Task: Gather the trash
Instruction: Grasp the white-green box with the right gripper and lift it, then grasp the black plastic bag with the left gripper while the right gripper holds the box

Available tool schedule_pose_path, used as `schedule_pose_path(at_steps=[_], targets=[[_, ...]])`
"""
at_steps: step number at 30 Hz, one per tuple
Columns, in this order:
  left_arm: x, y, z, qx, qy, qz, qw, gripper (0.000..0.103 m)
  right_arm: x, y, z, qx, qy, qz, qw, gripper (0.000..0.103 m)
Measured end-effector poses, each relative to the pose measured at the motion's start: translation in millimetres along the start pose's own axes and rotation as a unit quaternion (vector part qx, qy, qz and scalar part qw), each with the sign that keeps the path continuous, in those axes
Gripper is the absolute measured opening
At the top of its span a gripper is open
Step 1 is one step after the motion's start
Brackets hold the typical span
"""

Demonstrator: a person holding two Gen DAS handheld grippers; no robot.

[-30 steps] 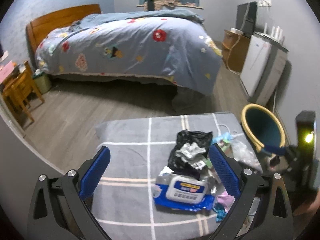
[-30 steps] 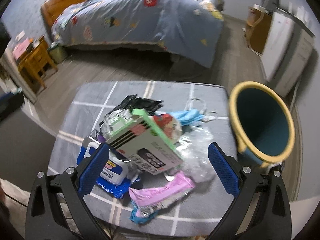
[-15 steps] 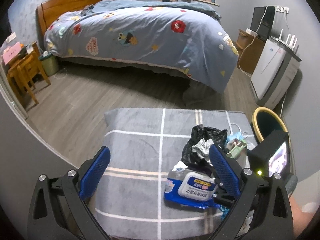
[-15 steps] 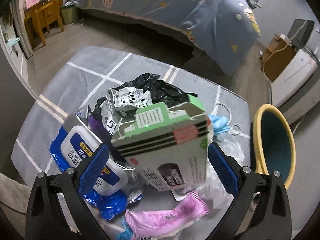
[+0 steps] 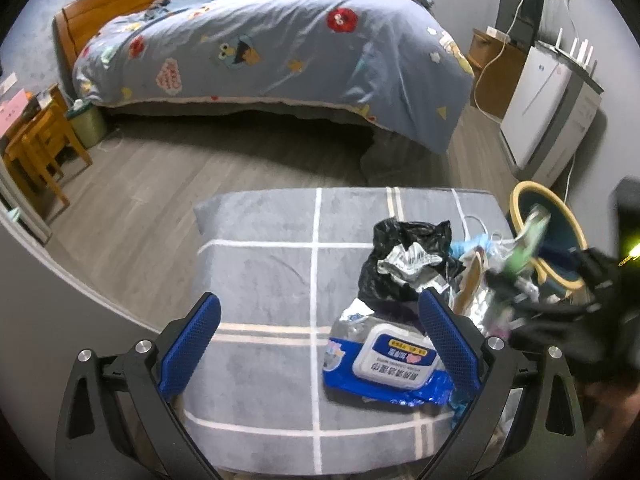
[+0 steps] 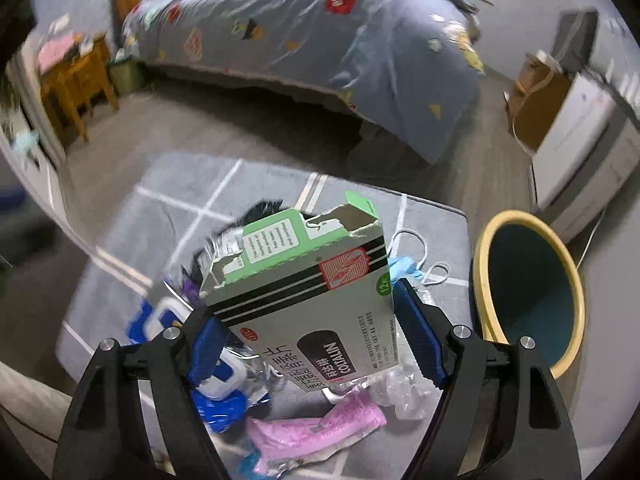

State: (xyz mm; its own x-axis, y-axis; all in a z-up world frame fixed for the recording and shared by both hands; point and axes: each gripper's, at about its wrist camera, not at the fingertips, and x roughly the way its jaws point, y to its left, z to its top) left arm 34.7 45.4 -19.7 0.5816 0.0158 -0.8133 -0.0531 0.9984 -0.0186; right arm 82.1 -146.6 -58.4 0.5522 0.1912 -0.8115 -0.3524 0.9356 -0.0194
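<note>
L half of the grey checked cushion [image 5: 260,280] bare, free room there. R half crowded w/ wet-wipes pack [image 5: 394,360], black bag [image 5: 404,264], pink wrapper [image 6: 316,430]. Bin [image 6: 484,280] mouth unblocked, just beside cushion's R edge.

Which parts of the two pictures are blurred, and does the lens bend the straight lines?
Left wrist view: mostly sharp, but the right gripper and its green box smear at the right edge. Right wrist view: the bed and floor streak with motion, while the green box stays crisp. Both views: fisheye curves the room's lines, with dark corners.
</note>
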Motion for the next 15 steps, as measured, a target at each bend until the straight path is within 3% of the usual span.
schedule_pose_path(at_steps=[8, 15], targets=[[29.8, -30.7, 10.1, 0.038, -0.003, -0.032, 0.9987, 0.098, -49.5, -60.1, 24.9, 0.086, -0.036, 0.025, 0.995, 0.077], [78.0, -69.0, 7.9, 0.106, 0.03, -0.05, 0.9926, 0.096, -44.3, -82.1, 31.1, 0.094, -0.031, 0.031, 0.995, 0.077]])
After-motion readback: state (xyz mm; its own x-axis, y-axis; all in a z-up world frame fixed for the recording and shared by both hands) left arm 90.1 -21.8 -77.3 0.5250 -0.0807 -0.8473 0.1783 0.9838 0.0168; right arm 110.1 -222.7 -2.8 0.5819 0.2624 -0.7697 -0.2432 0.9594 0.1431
